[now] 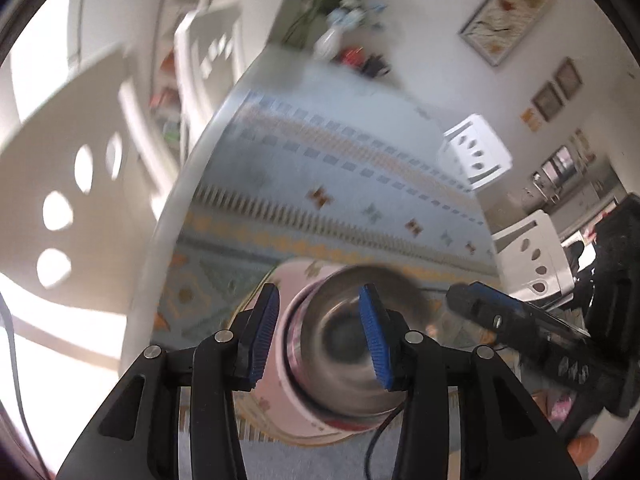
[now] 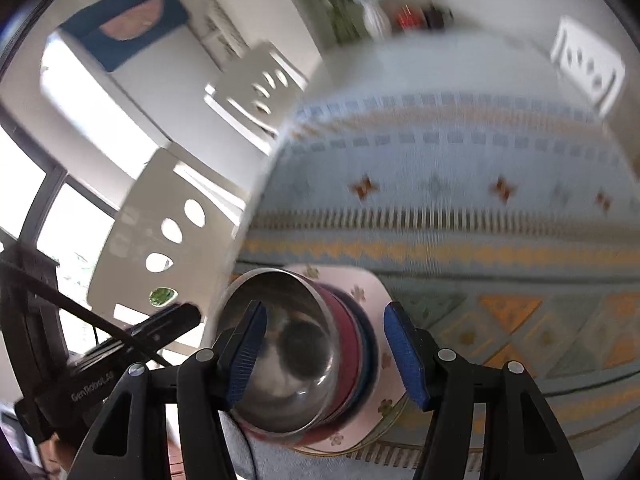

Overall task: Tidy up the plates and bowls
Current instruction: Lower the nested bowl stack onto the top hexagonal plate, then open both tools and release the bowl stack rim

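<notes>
Between the blue pads of the left gripper (image 1: 322, 336) sits a steel bowl (image 1: 352, 340), the top piece of a small stack. Its jaws stand wide apart: the left pad hangs outside the stack, and the right pad shows over the bowl's hollow, though blur hides whether either pad touches. Under the steel bowl lie more bowls (image 1: 294, 344), seen only as thin coloured rims, and beneath them a pink plate (image 1: 280, 396) with small flower marks. The plate rests on a patterned tablecloth (image 1: 320, 168) stretching away ahead of the fingers. To that gripper's right, the other tool's black body reaches in beside the stack.

From the right gripper (image 2: 326, 356), the same steel bowl (image 2: 288, 344) lies close ahead, toward its left finger, with the red and blue bowls (image 2: 356, 344) below and the pink plate (image 2: 372, 292) under all. These jaws also gape wide, spanning the stack. White chairs (image 2: 168, 236) stand off to the left.
</notes>
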`<move>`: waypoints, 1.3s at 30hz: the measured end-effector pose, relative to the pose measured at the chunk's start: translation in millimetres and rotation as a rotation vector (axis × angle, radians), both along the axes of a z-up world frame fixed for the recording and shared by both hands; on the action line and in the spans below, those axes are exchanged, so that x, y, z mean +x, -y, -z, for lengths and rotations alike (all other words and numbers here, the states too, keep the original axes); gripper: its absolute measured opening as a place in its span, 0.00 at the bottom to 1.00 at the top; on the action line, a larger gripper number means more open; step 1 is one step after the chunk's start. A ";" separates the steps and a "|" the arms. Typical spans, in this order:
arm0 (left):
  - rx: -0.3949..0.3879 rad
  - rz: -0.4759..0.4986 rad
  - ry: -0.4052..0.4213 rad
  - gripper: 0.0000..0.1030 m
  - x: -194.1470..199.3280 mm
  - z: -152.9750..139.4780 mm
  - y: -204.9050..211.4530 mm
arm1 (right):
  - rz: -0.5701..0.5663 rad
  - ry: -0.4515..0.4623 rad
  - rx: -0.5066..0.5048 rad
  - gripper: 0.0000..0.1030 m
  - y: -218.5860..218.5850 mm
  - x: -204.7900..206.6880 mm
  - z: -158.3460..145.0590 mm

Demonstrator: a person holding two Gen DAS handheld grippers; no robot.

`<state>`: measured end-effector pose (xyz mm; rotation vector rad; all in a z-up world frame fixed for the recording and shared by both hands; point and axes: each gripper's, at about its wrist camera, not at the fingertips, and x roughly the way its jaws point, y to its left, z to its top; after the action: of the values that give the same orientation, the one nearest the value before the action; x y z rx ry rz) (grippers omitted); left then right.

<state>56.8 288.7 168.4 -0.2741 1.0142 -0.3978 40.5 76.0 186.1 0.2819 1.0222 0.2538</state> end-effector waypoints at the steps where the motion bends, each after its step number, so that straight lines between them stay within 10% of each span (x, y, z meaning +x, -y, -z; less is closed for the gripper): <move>1: 0.007 0.009 0.039 0.38 -0.1 -10.5 4.4 | -0.005 0.037 -0.031 0.58 -4.0 -5.8 -11.0; 8: 0.080 0.063 0.290 0.50 8.9 -89.2 37.1 | 0.038 0.259 -0.430 0.62 -26.4 -36.5 -76.2; 13: 0.031 0.042 0.330 0.59 -5.0 -102.2 40.9 | 0.194 0.193 -0.235 0.80 6.0 -42.2 -87.0; 18: 0.084 0.056 0.281 0.59 -12.0 -83.1 56.1 | 0.275 0.038 -0.314 0.81 13.5 -30.3 -57.6; 39: 0.183 -0.042 0.226 0.59 -13.8 -68.7 54.5 | 0.273 0.094 -0.352 0.81 11.2 -39.1 -66.4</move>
<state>43.0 234.2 237.2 -0.0832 0.8145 -0.2883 1.4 64.7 252.4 0.0863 0.9048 -0.1588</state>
